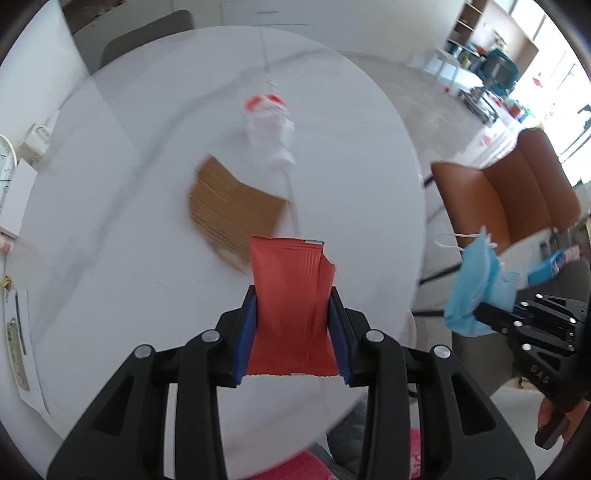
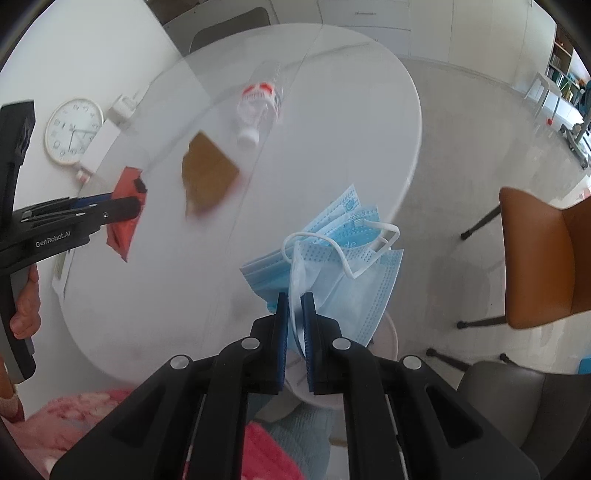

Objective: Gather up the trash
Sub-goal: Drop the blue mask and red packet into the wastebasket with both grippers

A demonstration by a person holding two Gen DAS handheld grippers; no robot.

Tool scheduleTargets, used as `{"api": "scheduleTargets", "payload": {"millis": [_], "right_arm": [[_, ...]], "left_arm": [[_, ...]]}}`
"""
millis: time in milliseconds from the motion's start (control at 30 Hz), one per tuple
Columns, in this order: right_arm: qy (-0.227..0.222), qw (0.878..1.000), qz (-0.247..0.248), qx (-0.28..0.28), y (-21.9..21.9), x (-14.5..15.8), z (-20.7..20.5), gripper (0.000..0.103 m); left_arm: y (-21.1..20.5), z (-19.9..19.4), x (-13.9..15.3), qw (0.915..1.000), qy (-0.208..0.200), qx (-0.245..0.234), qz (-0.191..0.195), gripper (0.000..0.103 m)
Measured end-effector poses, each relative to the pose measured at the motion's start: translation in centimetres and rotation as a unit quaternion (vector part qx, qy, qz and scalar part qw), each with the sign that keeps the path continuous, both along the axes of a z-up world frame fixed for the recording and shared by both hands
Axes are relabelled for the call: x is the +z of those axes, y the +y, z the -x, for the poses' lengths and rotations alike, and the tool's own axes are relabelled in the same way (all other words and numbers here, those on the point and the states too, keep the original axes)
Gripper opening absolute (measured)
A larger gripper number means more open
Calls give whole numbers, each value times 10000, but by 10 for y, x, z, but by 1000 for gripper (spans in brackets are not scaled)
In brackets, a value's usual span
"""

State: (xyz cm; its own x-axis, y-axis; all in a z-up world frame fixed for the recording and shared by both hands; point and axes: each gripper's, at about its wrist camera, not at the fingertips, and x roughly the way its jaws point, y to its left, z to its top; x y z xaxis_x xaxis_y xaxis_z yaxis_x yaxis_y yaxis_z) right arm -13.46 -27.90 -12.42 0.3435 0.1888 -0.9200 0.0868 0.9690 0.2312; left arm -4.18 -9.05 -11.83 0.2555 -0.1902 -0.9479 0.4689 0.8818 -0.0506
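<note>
My left gripper (image 1: 291,299) is shut on a red snack wrapper (image 1: 291,291), held upright above the near part of the round white table (image 1: 110,258). The same wrapper (image 2: 123,206) and left gripper (image 2: 136,201) show at the left of the right wrist view. My right gripper (image 2: 295,306) is shut on blue surgical masks (image 2: 351,266) with white ear loops, held near the table's right edge; the masks (image 1: 472,288) and right gripper (image 1: 480,310) also appear at the right of the left wrist view. On the table lie a crushed clear plastic bottle (image 2: 256,110) with a red label and a brown cardboard piece (image 2: 207,177).
An orange chair (image 2: 546,258) stands on the floor to the right, and a grey chair (image 2: 229,33) stands behind the table. A wall clock (image 2: 74,131) and small white items lie to the left of the table. A white round bin rim (image 2: 388,339) shows below the masks. Pink cloth (image 2: 92,413) lies near the bottom.
</note>
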Motion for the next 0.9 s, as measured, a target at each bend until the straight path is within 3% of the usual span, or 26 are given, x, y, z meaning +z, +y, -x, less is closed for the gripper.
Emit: {"api": "scheduleTargets", "payload": {"millis": [267, 567, 667, 733, 900], "right_arm": [[314, 9993, -125, 149, -16, -38, 45, 12], [568, 9967, -139, 568, -11, -97, 38, 15], [592, 9958, -169, 681, -5, -104, 35, 26], [531, 9959, -139, 712, -3, -102, 34, 55], [427, 9969, -71, 658, -5, -92, 35, 62]], "left_arm": [[-41, 67, -16, 9990, 183, -408, 24, 36], [-60, 100, -30, 9982, 315, -515, -58, 36], [-63, 108, -32, 9979, 332, -546, -102, 36], [-64, 111, -34, 9977, 342, -565, -118, 36], [-68, 117, -38, 9972, 397, -616, -138, 36]]}}
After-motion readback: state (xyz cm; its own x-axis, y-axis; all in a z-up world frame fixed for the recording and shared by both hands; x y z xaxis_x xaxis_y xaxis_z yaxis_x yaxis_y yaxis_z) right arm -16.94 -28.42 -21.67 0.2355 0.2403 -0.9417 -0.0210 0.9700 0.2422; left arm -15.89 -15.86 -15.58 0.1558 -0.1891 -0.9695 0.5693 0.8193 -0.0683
